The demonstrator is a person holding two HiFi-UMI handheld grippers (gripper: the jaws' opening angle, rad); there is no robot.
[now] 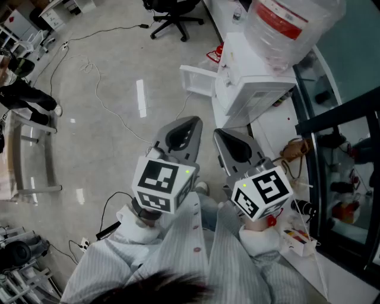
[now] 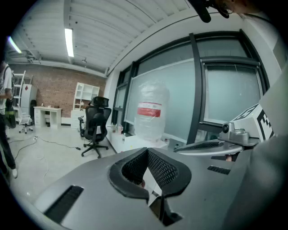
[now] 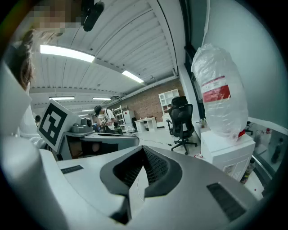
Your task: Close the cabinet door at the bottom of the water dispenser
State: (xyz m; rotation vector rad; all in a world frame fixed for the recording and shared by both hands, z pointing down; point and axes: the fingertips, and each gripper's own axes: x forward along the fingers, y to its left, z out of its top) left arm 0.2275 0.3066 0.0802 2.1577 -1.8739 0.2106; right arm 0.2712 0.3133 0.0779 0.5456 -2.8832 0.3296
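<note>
The left gripper (image 2: 146, 155) has its fingers (image 2: 165, 170) drawn together, tips meeting and nothing caught between them. The right gripper (image 3: 143, 152) shows the same: fingers narrow, tips touching, empty. In the head view both are held side by side and close to the body. Each carries its marker cube, the left one (image 1: 161, 184) and the right one (image 1: 261, 193), above striped sleeves (image 1: 178, 255). Both point up the picture toward the water dispenser (image 1: 252, 89) and touch nothing. The dispenser is a white box standing upright on the floor (image 1: 107, 71), against a glazed wall at the right. Its long axis is vertical, and a wrapped water bottle (image 1: 285, 24) with a red label sits upside down on top. At its bottom the cabinet door (image 1: 197, 80) stands open. It is swung out from the dispenser's front, with one edge next to the body and the free edge pointing to picture left, over the open floor. The door lies beyond the left gripper's tips, well apart from them. Farther off, a black office chair (image 1: 175, 15) stands near the top edge, and a thin cable (image 1: 113, 113) trails across the pale floor.
</note>
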